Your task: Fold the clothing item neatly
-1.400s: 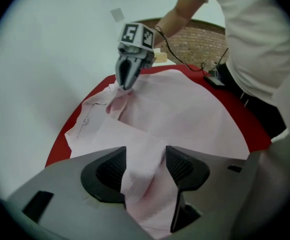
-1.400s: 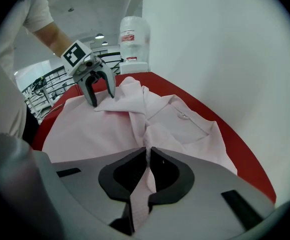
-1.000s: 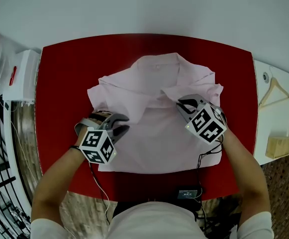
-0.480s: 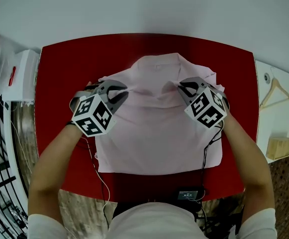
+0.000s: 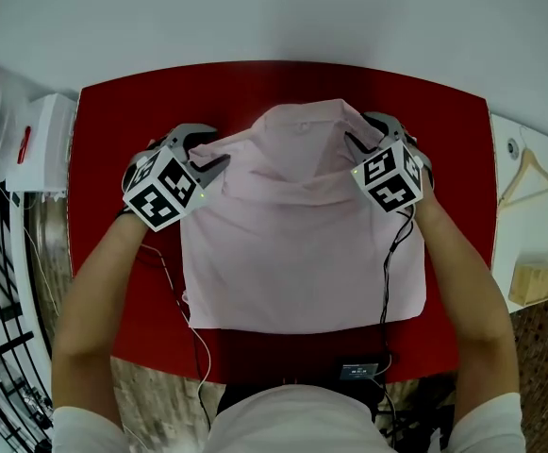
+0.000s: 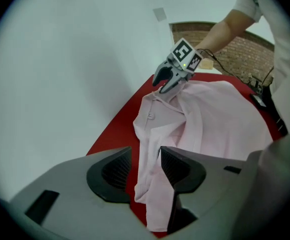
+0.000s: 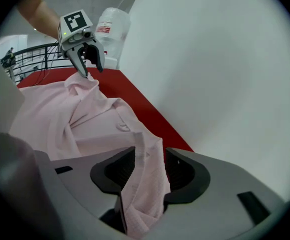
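Red counter [image 5: 113, 159] against a plain pale wall; on it we recorded one pink collared shirt [image 5: 302, 243], lying flat, collar at the far edge, hem nearest us. Change noted: a second earlier both claws sat over the shirt's middle and the sleeves splayed outward. They had since travelled to the far shoulders, one on each side of the collar. The sleeves no longer stuck out, which left a narrower oblong. Entry, left claw [image 5: 212, 149]: jaws just opened and standing apart, a fold of cloth hanging loose between them, unpressed. Entry, right claw [image 5: 363, 132]: likewise just opened, cloth draped between the pads but not pinched. We judged the sleeve fold laid and released, with the lengthwise folding still to do. Surroundings: wooden hanger [image 5: 530, 173] and wooden block [image 5: 535, 281] on the white side shelf at right; white box [image 5: 42, 140] at left; black railing [image 5: 0, 281] beyond. Obstruction: a black cable [image 5: 391, 243] trailed over the shirt's right margin, and we judged it liable to be caught in the next fold.
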`<state>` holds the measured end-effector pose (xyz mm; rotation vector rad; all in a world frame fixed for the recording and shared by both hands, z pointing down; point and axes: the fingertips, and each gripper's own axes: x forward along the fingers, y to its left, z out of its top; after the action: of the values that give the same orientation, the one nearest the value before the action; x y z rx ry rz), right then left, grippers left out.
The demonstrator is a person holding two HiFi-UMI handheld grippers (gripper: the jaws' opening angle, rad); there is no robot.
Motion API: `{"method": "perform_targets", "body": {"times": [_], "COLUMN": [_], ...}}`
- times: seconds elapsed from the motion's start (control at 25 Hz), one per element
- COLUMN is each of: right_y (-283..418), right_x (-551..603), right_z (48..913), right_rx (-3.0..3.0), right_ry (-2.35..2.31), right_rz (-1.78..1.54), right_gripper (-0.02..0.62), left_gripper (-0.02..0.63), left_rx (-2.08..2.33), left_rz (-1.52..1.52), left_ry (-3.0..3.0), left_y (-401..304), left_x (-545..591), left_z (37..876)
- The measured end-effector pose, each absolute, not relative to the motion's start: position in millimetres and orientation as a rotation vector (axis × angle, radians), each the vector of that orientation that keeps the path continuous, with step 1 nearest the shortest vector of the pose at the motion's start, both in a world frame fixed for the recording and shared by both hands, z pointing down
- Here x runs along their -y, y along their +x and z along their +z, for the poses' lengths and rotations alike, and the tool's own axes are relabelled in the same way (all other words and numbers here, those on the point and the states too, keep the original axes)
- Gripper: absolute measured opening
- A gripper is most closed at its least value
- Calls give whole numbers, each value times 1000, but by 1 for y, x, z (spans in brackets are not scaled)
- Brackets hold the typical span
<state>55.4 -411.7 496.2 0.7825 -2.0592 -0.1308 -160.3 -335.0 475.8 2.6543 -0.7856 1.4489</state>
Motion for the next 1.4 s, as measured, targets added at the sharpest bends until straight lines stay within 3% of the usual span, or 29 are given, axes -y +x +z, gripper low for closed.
{"method": "perform_targets", "body": {"times": [0.36, 1.12, 1.2, 1.24, 1.28, 1.4], "right_y": [94, 190, 203, 209, 213, 218], "right_x": [397, 312, 321, 326, 331, 346], "right_z": [457, 492, 497, 499, 499, 493], "right_rx": [2153, 1836, 1751, 1715, 1693, 1694], "right_ry": [815, 493, 493, 500, 512, 551], "right_rz": [-49, -394, -459, -480, -487, -466], "right_gripper": [183, 183, 178, 143, 58, 32], "left_gripper": [163, 163, 125, 71, 49, 25], "left_rx": [765, 653, 678, 696, 711, 761], "left_rz": [1500, 1898, 1915, 1919, 1916, 1868], "left_ry": [2697, 2565, 2556, 2552, 2551, 2560], "left_y": [-202, -233, -235, -236, -237, -241], "left_x": [272, 230, 234, 237, 240, 251], "left_z": [471, 537, 536, 535, 533, 523]}}
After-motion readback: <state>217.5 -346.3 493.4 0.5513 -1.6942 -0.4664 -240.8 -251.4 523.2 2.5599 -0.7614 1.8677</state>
